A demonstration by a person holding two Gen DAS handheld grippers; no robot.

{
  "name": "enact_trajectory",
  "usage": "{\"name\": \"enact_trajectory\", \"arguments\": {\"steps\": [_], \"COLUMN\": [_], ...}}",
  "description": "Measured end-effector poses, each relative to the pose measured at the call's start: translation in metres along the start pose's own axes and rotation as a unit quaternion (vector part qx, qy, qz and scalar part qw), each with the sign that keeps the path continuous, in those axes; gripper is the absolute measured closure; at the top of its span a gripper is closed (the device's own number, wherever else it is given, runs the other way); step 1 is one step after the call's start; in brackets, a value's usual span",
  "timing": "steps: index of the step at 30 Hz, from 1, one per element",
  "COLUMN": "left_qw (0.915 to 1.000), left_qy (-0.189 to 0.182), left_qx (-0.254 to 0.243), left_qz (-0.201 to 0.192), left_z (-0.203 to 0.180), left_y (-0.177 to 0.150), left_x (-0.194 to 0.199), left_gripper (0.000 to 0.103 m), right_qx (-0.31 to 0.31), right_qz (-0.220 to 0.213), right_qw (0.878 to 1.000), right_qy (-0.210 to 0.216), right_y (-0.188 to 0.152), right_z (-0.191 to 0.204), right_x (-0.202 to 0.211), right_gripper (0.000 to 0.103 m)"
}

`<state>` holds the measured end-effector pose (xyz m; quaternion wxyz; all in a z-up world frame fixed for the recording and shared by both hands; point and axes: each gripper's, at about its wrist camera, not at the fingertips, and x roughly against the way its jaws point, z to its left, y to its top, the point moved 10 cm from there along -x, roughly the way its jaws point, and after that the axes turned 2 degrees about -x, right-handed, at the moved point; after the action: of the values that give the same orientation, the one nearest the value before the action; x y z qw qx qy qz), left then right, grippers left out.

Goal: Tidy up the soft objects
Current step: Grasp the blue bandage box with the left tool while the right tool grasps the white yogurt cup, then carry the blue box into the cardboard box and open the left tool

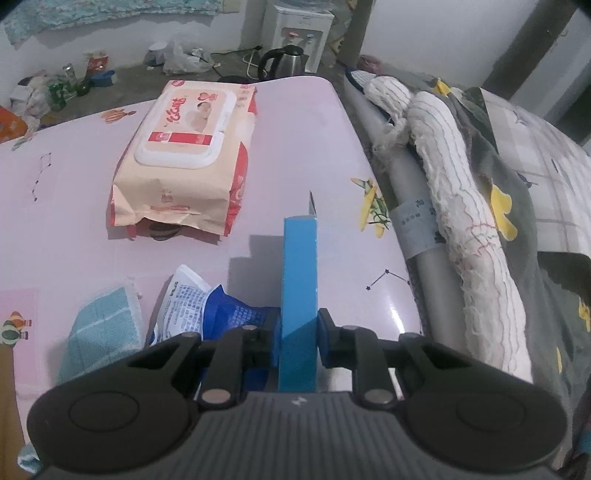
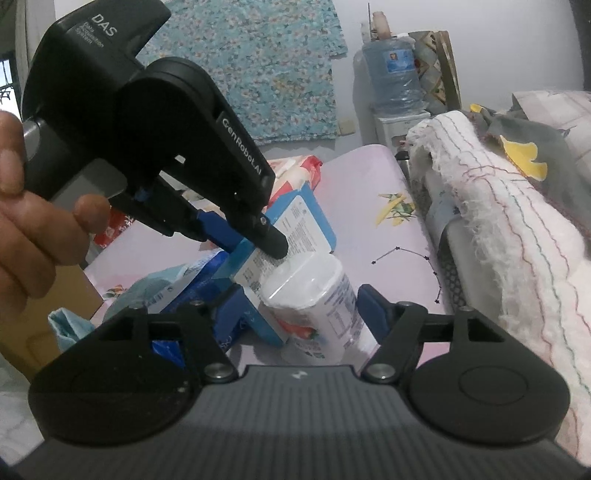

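My left gripper (image 1: pixel 298 332) is shut on a flat blue box (image 1: pixel 299 288), held on edge above the pink table (image 1: pixel 303 147). In the right wrist view the same left gripper (image 2: pixel 255 236) pinches that blue box (image 2: pixel 295 221) from above. My right gripper (image 2: pixel 297 310) is open, its jaws on either side of a white tissue pack (image 2: pixel 314 299) that stands beside the box. A blue-and-white pouch (image 1: pixel 210 302) and a light blue cloth (image 1: pixel 103 328) lie to the left. A large wet-wipes pack (image 1: pixel 184 155) lies further back.
A rolled white blanket (image 1: pixel 461 206) and grey bedding (image 1: pixel 524 229) line the table's right edge. A kettle (image 1: pixel 284 61), a water dispenser (image 1: pixel 299 33) and floor clutter (image 1: pixel 55 88) stand beyond the far edge. A cardboard box (image 2: pixel 40 314) sits at left.
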<state>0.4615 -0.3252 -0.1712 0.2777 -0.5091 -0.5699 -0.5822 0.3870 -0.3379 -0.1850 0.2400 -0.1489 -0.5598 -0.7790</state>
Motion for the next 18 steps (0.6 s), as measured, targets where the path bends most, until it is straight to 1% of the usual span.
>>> {"name": "enact_trajectory", "arguments": {"steps": [1, 2, 6, 9, 14, 18], "left_qw": [1.0000, 1.0000, 0.9999, 0.9998, 0.9982, 0.9954], "left_qy": [0.001, 0.001, -0.011, -0.013, -0.019, -0.039], "left_qx": [0.001, 0.003, 0.003, -0.014, -0.051, -0.086], "left_qz": [0.002, 0.004, 0.012, 0.009, 0.026, 0.015], "left_z": [0.000, 0.000, -0.003, -0.008, -0.021, -0.036], "left_y": [0.000, -0.002, -0.012, -0.024, -0.061, -0.089], "left_x": [0.000, 0.001, 0.009, 0.023, 0.050, 0.085], "left_gripper": [0.083, 0.083, 0.083, 0.083, 0.083, 0.083], "right_qx": [-0.004, -0.009, -0.014, -0.037, -0.120, -0.175], "right_qz": [0.005, 0.009, 0.013, 0.018, 0.012, 0.005], "right_qw": [1.000, 1.000, 1.000, 0.999, 0.993, 0.985], "right_qy": [0.009, 0.015, 0.004, -0.003, 0.004, 0.005], "right_y": [-0.001, -0.001, -0.006, -0.013, -0.030, -0.051], "right_z": [0.000, 0.000, 0.003, 0.002, 0.001, 0.006], "right_x": [-0.001, -0.001, 0.012, 0.032, 0.082, 0.128], "right_gripper": [0.047, 0.048, 0.049, 0.049, 0.049, 0.049]}}
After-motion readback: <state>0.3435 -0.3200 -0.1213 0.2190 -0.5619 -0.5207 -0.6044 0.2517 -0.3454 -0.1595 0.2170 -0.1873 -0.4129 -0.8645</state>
